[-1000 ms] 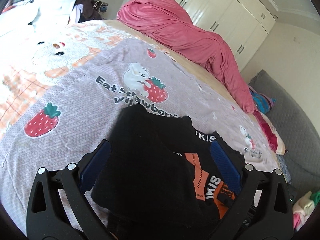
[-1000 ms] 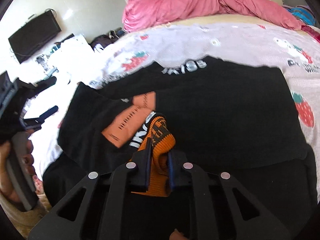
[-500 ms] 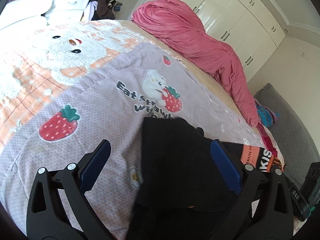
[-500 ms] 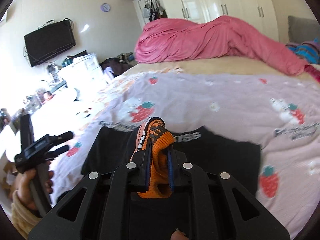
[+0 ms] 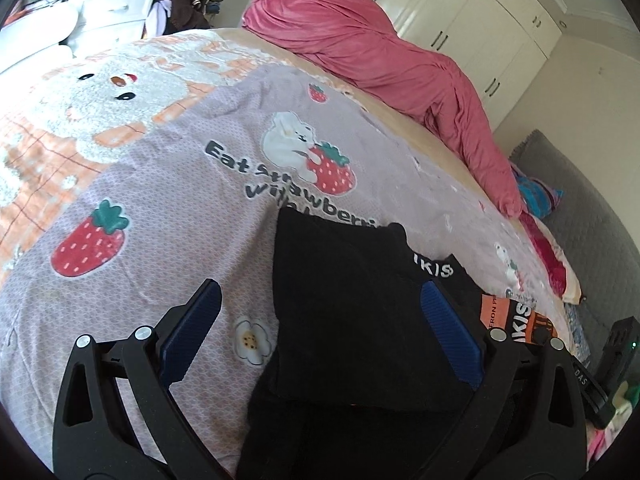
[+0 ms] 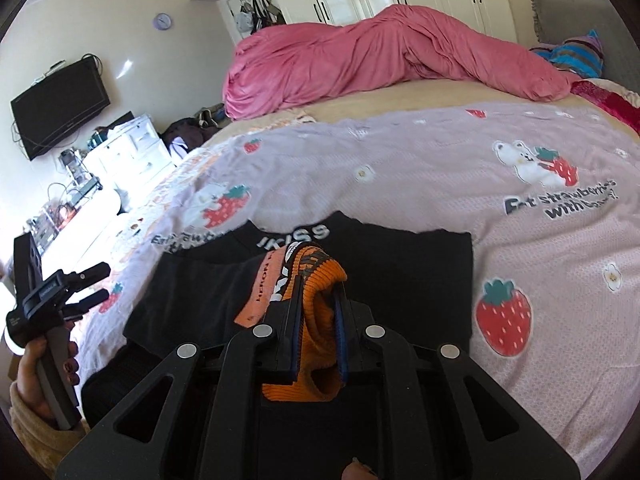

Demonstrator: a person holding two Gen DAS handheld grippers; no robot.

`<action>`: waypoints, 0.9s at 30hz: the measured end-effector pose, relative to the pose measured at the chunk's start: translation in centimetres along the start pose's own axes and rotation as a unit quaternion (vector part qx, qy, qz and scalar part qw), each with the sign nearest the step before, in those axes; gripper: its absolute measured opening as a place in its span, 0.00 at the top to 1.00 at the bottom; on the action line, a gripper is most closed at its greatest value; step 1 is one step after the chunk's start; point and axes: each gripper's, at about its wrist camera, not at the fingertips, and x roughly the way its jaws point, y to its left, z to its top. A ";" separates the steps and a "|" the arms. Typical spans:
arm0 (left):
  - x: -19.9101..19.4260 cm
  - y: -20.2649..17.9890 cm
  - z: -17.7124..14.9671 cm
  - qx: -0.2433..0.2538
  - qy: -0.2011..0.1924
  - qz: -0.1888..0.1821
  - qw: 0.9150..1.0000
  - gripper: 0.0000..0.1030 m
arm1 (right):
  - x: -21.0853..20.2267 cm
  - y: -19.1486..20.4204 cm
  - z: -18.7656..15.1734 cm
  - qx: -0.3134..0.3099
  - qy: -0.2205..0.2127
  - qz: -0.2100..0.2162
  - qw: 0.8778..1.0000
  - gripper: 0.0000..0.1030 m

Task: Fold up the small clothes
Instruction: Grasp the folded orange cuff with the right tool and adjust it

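Right gripper (image 6: 316, 304) jaws pinch the orange cuff (image 6: 316, 280); left gripper (image 5: 320, 320) hovers, jaws wide, over the black garment (image 5: 352, 300)

both wrist views low over the bedspread (image 5: 168, 208) (shared)

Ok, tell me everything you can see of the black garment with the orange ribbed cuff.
The black garment with the orange ribbed cuff lies partly folded on the lilac strawberry-print bedsheet. White "IKISS" lettering marks its neckline. The sleeve end is orange rib knit with an orange printed patch. The right gripper is shut on that cuff, lifting it over the body. The left gripper hangs open above it.
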 end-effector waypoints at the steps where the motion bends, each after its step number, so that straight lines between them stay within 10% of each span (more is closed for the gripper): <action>1: 0.2 -0.3 -0.1 0.004 0.002 -0.002 1.000 0.09 | -0.1 -0.1 -0.1 0.000 0.000 -0.001 1.000 0.88; 27: 4.7 -6.0 -2.5 0.091 0.065 -0.026 0.993 0.37 | 0.5 -0.9 -1.0 -0.013 0.026 -0.072 0.997 0.84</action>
